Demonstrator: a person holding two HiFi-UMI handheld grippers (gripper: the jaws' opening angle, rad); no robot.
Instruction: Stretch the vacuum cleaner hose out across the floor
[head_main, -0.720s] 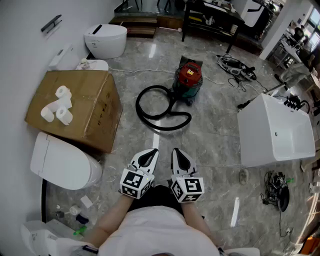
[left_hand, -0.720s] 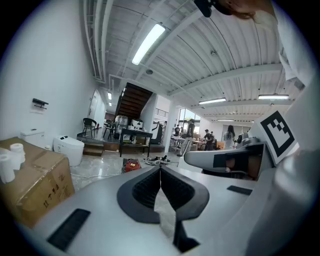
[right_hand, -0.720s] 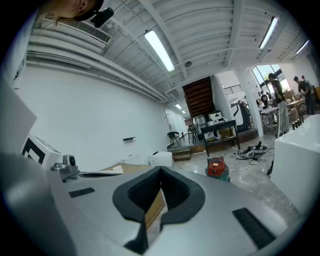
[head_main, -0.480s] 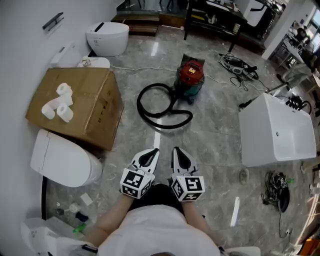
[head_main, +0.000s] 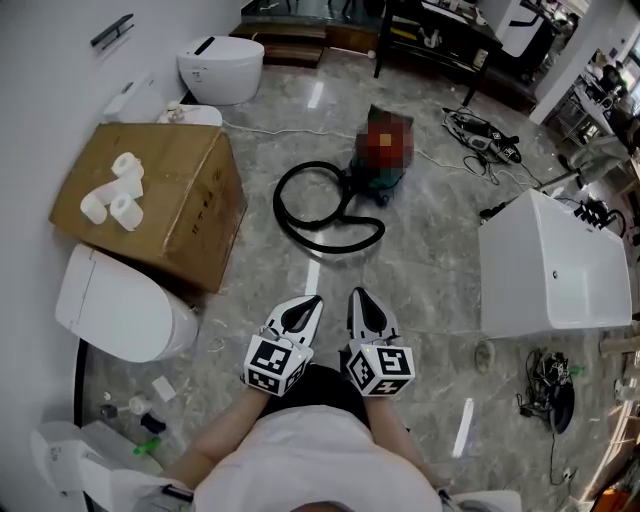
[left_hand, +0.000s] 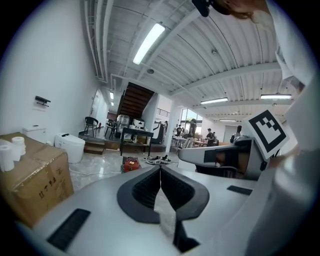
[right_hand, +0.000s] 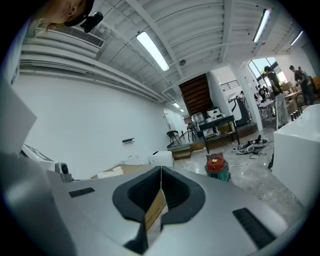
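A red-topped vacuum cleaner (head_main: 382, 148) stands on the grey marble floor ahead, its top partly blurred over in the head view. Its black hose (head_main: 318, 212) lies coiled in a loop to the vacuum's left, with one end curving toward me. My left gripper (head_main: 302, 308) and right gripper (head_main: 362, 302) are held side by side close to my body, well short of the hose, both shut and empty. The vacuum cleaner (left_hand: 131, 163) shows small beyond the shut left jaws, and as a red canister (right_hand: 217, 165) right of the shut right jaws.
A cardboard box (head_main: 185, 205) with toilet-paper rolls (head_main: 110, 192) on top stands left, between two white toilets (head_main: 118, 308) (head_main: 220, 68). A white bathtub (head_main: 555, 265) is at the right. Cables and tools (head_main: 480, 136) lie beyond the vacuum; a dark table (head_main: 440, 42) stands at the back.
The head view has shifted slightly, so the box, toilets and vacuum sit a little higher in the picture. Both grippers stay shut in the same place by my body.
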